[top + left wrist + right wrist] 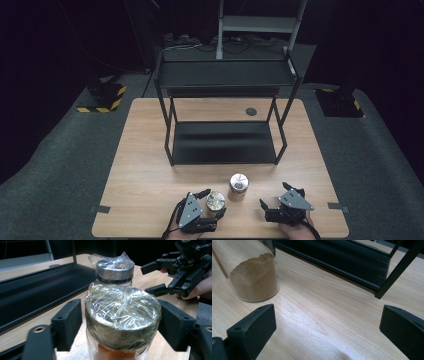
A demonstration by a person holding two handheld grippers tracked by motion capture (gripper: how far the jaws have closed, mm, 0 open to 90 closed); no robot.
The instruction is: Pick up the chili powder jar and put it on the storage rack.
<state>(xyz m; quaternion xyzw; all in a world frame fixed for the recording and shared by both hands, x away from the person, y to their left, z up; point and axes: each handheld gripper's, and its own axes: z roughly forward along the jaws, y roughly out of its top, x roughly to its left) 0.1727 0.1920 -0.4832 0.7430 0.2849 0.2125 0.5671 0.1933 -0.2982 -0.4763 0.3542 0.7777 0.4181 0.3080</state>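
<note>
Left gripper (212, 201) straddles the near foil-capped jar (122, 315) at the table's (145, 165) front edge, jaws spread beside the lid, apparently for pickup. Right gripper (275, 197) waits empty and spread beside the second jar (238, 184), before the black rack (222, 142).

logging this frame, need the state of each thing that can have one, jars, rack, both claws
near jar: upright, lid on, plastic wrap over the top, between the left claw's jaws
far jar: upright, lid on, wrapped, brown powder inside, standing free
left claw: open around the near jar, no clear contact
right claw: open, holding nothing, above bare table
rack: upright, both shelves bare
</note>
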